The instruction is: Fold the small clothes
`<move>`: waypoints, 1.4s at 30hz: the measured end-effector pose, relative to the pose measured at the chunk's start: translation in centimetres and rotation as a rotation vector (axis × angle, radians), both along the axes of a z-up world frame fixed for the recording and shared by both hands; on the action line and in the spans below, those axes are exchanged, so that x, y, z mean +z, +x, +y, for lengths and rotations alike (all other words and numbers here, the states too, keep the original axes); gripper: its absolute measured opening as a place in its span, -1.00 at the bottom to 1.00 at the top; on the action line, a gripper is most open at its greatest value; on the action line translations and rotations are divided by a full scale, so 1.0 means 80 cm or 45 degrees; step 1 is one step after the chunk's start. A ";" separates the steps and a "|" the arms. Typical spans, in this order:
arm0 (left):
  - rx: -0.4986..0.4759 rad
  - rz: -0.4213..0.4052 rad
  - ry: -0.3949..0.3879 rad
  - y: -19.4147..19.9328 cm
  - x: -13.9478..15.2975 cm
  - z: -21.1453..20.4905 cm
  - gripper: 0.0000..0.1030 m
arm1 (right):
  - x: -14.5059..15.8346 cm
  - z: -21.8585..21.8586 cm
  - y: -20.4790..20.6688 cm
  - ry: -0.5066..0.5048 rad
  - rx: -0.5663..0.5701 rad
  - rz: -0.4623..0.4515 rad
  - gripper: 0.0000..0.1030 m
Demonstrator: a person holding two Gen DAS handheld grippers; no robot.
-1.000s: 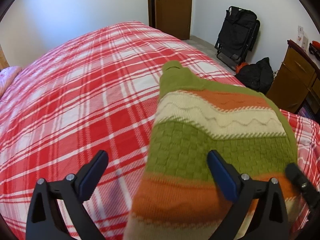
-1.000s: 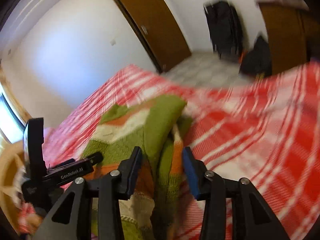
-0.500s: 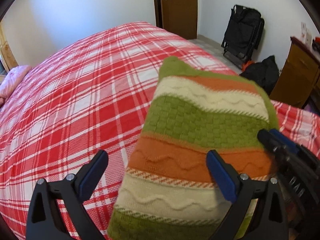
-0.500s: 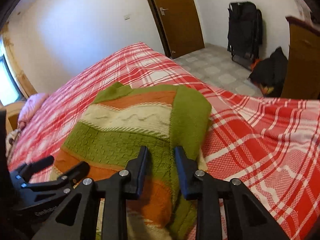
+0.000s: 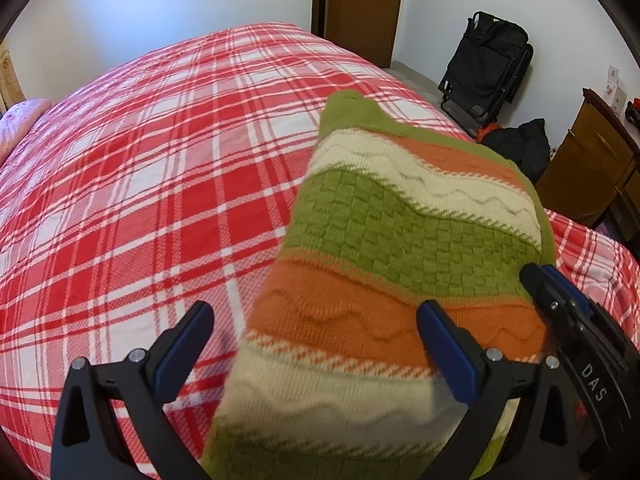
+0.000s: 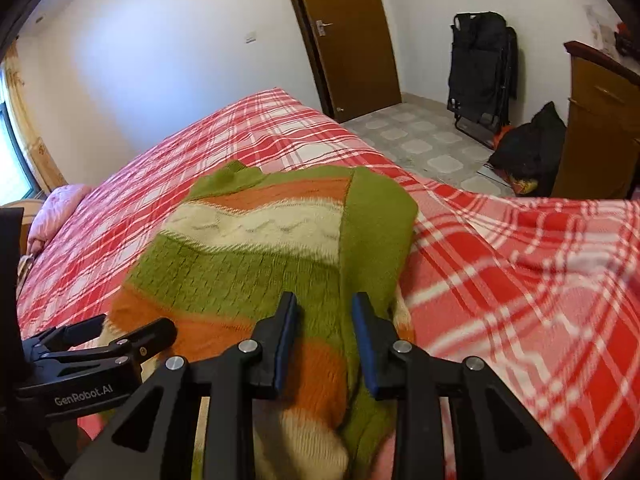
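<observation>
sweater (image 5: 404, 264): striped knit, green/orange/cream, laid on the plaid bed (image 5: 168, 168) nr its right edge; one side panel already folded over along the right.
left tongs (image 5: 316, 344): spread wide, nothing gripped; near hem lies between & under the jaws.
right tongs (image 6: 324, 340): partly parted, jaws either side of the folded green strip; a grip can't be confirmed, fabric looks loose betw. them.
step in hand (judged): near hem to be taken for the next fold.
how to do well: both layers at the hem corners should be pinched together, lifted evenly, stripes kept square to the far end; folded side panel shouldn't be dragged open.
risk: thick knit may slip if only the top layer is caught.
hidden: nearest hem cut off below both views; left sleeve not seen; near fabric blurred.
</observation>
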State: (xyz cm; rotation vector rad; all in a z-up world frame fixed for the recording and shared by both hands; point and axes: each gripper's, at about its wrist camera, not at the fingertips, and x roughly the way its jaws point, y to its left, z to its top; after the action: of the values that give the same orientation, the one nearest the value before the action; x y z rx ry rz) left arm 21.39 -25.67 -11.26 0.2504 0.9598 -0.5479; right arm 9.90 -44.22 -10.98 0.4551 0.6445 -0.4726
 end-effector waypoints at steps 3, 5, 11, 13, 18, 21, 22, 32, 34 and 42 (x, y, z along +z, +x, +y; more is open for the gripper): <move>-0.009 0.008 0.002 -0.011 0.002 0.015 1.00 | 0.006 0.019 -0.021 -0.001 -0.020 0.017 -0.30; -0.012 0.005 0.000 -0.020 0.002 0.024 1.00 | 0.010 0.033 -0.037 0.023 -0.016 0.008 -0.29; -0.053 -0.026 0.037 -0.061 -0.004 0.054 1.00 | 0.007 0.084 -0.077 0.042 -0.017 0.088 0.05; -0.050 -0.020 0.040 -0.070 -0.005 0.065 1.00 | 0.004 0.099 -0.090 0.045 -0.013 0.106 0.05; -0.038 -0.023 0.054 -0.094 -0.001 0.095 1.00 | -0.007 0.128 -0.127 0.085 -0.024 0.148 0.05; -0.036 -0.058 0.052 -0.111 0.003 0.110 1.00 | -0.006 0.140 -0.148 0.076 -0.030 0.155 0.05; -0.034 -0.077 0.050 -0.118 0.006 0.115 1.00 | -0.004 0.144 -0.154 0.071 -0.033 0.151 0.05; -0.061 -0.132 0.038 -0.167 0.024 0.155 1.00 | 0.012 0.192 -0.193 0.055 0.006 0.172 0.05; -0.057 -0.095 0.041 -0.172 0.017 0.160 1.00 | 0.012 0.195 -0.199 0.082 0.006 0.175 0.05; -0.090 -0.031 0.013 -0.206 0.015 0.184 0.99 | 0.044 0.210 -0.235 0.000 -0.048 0.084 0.05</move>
State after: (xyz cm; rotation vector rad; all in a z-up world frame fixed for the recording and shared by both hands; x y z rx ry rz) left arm 4.91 -10.96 -10.04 0.3000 0.9329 -0.6034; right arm -8.90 -27.38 -7.45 0.4541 0.7002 -0.5253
